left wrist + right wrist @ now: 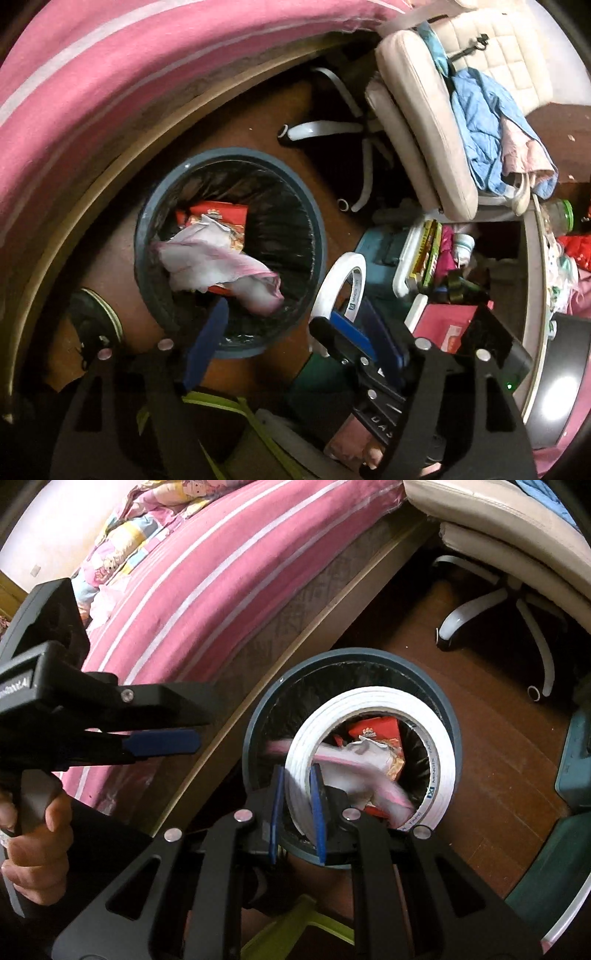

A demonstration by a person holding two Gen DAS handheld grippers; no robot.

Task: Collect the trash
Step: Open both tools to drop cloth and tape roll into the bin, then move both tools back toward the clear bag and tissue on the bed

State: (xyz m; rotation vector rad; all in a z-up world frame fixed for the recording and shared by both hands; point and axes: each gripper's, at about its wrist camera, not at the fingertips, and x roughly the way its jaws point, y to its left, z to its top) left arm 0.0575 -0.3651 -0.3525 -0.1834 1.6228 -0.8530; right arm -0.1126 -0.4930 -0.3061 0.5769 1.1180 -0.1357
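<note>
Disposal step in hand. Left gripper (280, 328) stands released, nothing between its pads; pink-white wrapper (218, 266) lies in the bin (147, 206) beside the bed. Right gripper (297, 805) grasps the tape roll (369, 709) over the bin's mouth; next move, in my judgement, calls for letting it go there.

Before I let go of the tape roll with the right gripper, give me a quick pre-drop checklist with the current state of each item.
1. Right gripper clamped on the white tape roll: ok, jaws pinch its wall.
2. Tape roll over the round grey bin with black liner: ok in the right wrist view; the left wrist view puts it nearer the rim, so cannot tell exactly.
3. Left gripper free of trash: ok, jaws open and empty.
4. Crumpled pink-and-white wrapper inside the bin: ok.
5. Room left in the bin: ok, the red packet sits well below the rim.
6. Left gripper out of the drop path: ok, it is off to the side.
</note>
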